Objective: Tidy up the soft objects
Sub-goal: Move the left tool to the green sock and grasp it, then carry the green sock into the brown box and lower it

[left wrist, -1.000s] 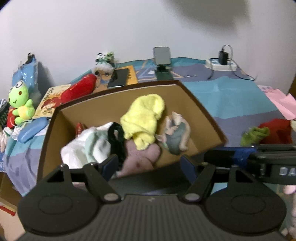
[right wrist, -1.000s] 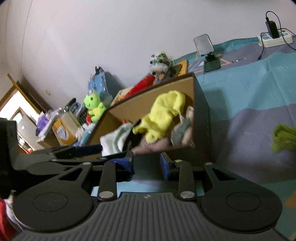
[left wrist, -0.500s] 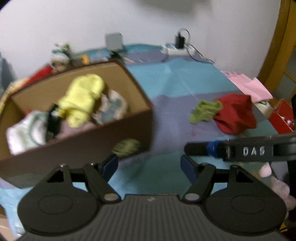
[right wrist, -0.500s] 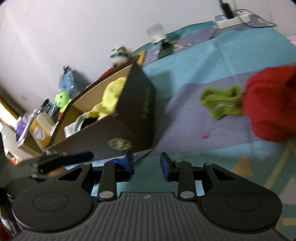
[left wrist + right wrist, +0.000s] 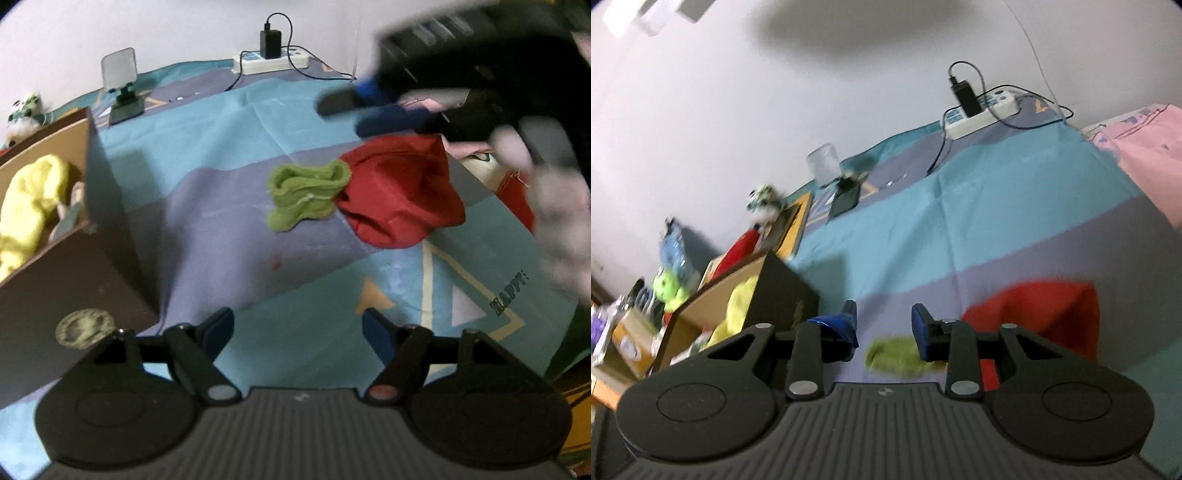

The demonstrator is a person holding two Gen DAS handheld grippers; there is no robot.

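The left gripper [image 5: 297, 330] hangs with its jaws wide apart and nothing between them, only patterned bedspread [image 5: 229, 122] below. The right gripper [image 5: 882, 326] has its jaws parting at this moment, also empty, and in its own view the green cloth sits just past its fingertips. From the left wrist view, that right tool shows as a dark blur above the red piece, a person's hand [image 5: 554, 206] smeared beside it.

Out on the spread, 2 soft items lie loose: a crumpled green cloth [image 5: 308, 192], thick and fleecy with a rolled edge, and touching its side a red fabric piece [image 5: 399, 192], smooth and slumped into a rounded heap. Both look limp, likely to sag when pinched.

Further left stands the cardboard box [image 5: 107, 206], open-topped, with a yellow plush cloth [image 5: 31, 199] and other soft bits already inside. So the sorting looks well along: the box holds several pieces, and these 2 appear to be what is left, with neither gripped yet. The green one seems the next pick.
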